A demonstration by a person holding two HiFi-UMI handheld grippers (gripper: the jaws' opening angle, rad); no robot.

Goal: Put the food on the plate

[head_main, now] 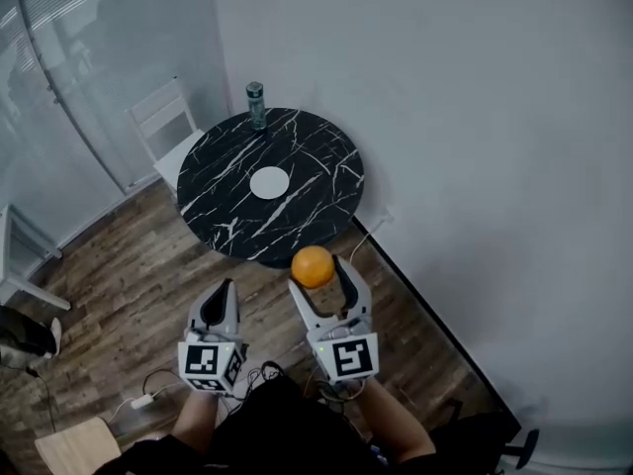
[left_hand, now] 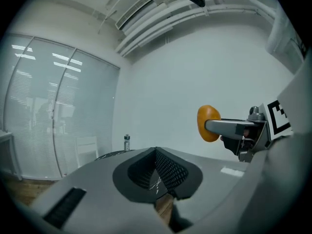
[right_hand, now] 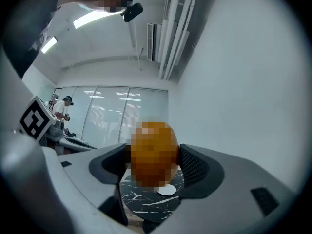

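Delivery half done: your right claw (head_main: 318,273) grips the orange (head_main: 313,265) in the air, short of the marble worktop (head_main: 223,191); your left claw (head_main: 220,300) is closed, empty. The white plate (head_main: 269,183) lies bare; carry and release remain.

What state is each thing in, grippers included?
Round orange fruit: held off the table by the right gripper.
Right gripper: shut on the fruit.
Left gripper: shut, empty.
Small white round plate: empty, on the black marble table.
Green bottle: upright at the table's far edge.
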